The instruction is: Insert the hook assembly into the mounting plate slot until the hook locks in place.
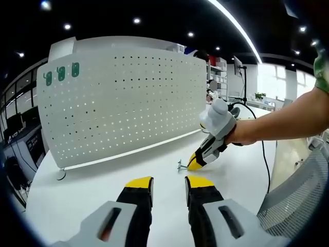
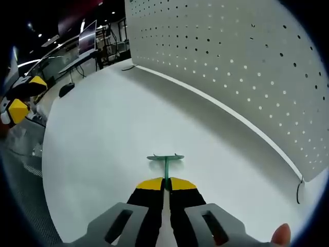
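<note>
Two grippers: I hold one in each hand, over the white table [image 2: 92, 154].
My right gripper [image 2: 165, 181]: the jaws are pressed together on the stem of the green hook [image 2: 165, 160], low, just over the table.
My left gripper [image 1: 169, 182]: the jaws stand apart, with nothing between them.
Hook, long axis: the stem runs straight forward from my right jaws, and its crossbar lies across at the far end.
Mounting plate: the white pegboard [image 1: 128, 103] stands upright at the far edge of the table; from my right gripper it lies ahead and to the right, not yet near the crossbar.
Nearer hand: the right one, I judge; it must lift the hook and turn the crossbar toward the holes.
Already mounted: three green hooks [image 1: 61, 73] at the top left corner of the board.
Hard to see: the locking tabs on the crossbar are too small to tell; the lifted hook's target hole I cannot tell.
</note>
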Motion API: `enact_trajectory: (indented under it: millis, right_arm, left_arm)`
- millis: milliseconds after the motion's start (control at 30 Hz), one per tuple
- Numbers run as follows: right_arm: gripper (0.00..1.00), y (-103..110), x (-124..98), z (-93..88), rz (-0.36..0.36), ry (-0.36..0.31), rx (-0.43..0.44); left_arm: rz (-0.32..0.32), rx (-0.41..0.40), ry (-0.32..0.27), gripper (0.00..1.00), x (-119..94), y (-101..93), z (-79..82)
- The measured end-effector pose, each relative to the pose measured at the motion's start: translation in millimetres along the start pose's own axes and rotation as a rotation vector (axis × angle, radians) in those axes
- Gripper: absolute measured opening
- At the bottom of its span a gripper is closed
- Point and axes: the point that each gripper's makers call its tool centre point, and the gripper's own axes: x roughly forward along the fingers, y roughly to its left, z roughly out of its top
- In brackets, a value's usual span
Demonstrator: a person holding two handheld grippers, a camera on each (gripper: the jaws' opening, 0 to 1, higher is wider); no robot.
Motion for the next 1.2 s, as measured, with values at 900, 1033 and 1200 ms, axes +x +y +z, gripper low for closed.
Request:
enact_trajectory:
  millis: [900,1033,1200]
  right_arm:
    - [0.02,26.0,-16.1,5.9,0.033,0.017,-0.025]
    - [0.02,31.4,-18.5,5.8,0.039,0.021,-0.031]
    - [0.02,36.9,-20.9,6.6,0.046,0.02,-0.039]
  left_arm:
    - [-0.097,0.118,0.048,0.24,48.5,-26.0,-5.1]
    - [-0.113,0.129,0.063,0.24,55.6,-31.3,-11.0]
    - [-0.118,0.152,0.094,0.24,67.2,-29.0,-21.7]
